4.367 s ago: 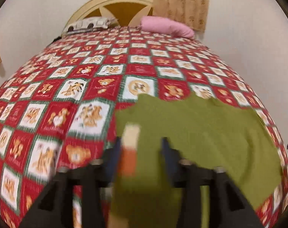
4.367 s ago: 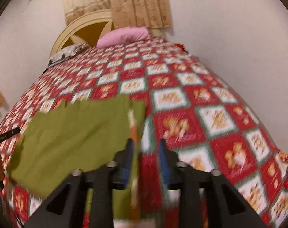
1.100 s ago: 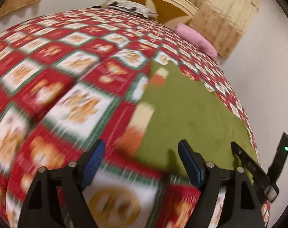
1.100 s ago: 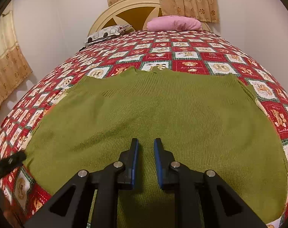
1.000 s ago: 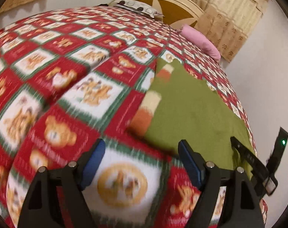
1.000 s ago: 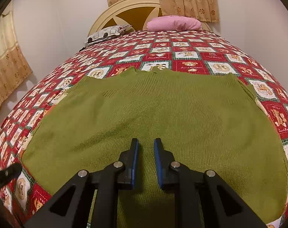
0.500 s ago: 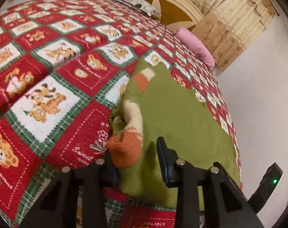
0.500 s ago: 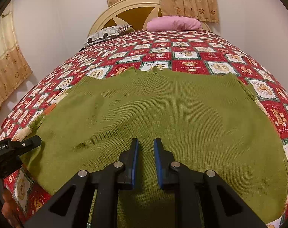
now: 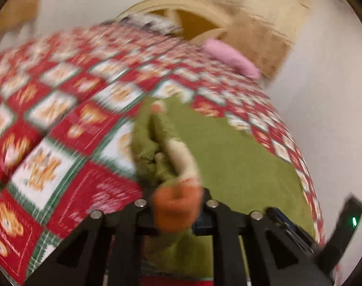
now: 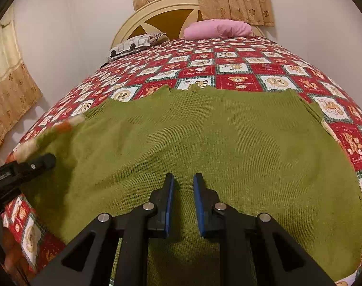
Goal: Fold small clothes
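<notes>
Green sweater (image 10: 204, 143) lies flat; left gripper (image 9: 176, 212) clamps its cuff (image 9: 176, 207) to fold inward; right gripper (image 10: 182, 200), jaws slightly apart, empty, lower centre.

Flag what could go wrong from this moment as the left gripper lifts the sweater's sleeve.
1. The left gripper pinches only the orange cuff of a bunched sleeve; the knit could slip out mid-fold.
2. The right gripper sits over the green sweater with jaws slightly apart, gripping nothing, so pulling the sleeve may drag the body askew.
3. The left view is motion-blurred; a fast swing could land the sleeve crooked.
</notes>
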Demonstrator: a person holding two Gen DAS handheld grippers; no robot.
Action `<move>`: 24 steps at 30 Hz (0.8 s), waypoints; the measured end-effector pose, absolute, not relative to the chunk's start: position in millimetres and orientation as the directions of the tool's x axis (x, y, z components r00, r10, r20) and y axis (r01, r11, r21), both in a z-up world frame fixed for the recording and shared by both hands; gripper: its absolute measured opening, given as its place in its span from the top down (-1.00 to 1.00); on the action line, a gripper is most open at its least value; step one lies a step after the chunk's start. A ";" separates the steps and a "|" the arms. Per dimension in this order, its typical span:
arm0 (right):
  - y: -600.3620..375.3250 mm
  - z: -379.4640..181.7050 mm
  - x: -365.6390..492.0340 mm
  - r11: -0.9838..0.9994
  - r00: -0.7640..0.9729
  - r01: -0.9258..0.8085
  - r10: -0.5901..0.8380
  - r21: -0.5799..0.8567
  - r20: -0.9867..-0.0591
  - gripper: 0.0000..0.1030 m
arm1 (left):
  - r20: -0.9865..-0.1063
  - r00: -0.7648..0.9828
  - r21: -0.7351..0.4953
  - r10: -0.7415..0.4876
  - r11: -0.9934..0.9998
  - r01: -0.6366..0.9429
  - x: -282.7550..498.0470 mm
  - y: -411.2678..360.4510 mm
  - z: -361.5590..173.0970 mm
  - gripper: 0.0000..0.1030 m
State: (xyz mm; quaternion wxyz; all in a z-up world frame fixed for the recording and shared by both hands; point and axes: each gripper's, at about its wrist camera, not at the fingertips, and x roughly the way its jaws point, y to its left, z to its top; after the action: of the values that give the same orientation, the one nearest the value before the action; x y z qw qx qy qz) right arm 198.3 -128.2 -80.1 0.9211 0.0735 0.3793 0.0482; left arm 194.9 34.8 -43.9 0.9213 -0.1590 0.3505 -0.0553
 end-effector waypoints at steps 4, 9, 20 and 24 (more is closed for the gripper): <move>-131.6 -80.9 197.7 0.980 0.708 -0.031 0.160 0.196 -0.688 0.67 | -0.617 0.762 -0.123 -0.195 0.981 0.152 186.7 -14.0 -36.8 0.69; -133.7 -81.6 197.4 0.974 0.707 -0.031 0.179 0.224 -0.684 0.67 | -0.692 0.696 -0.070 -0.194 0.977 0.203 193.5 -32.9 -70.2 0.68; -146.7 -55.9 215.4 0.856 0.673 -0.134 0.449 0.500 -0.588 -0.26 | -0.654 0.702 -0.194 -0.281 0.960 0.203 191.2 -19.8 -67.3 0.68; -128.8 -43.0 260.4 0.767 0.561 -0.196 0.599 0.611 -0.572 -0.55 | -0.639 0.710 -0.223 -0.296 0.955 0.197 190.8 -18.3 -67.2 0.68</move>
State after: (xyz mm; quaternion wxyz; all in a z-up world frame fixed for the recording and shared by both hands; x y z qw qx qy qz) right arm 260.4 -128.8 -43.0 0.8479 0.2482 0.4058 0.2342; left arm 190.8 -18.3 -67.2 0.9221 -0.0695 0.3566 -0.1335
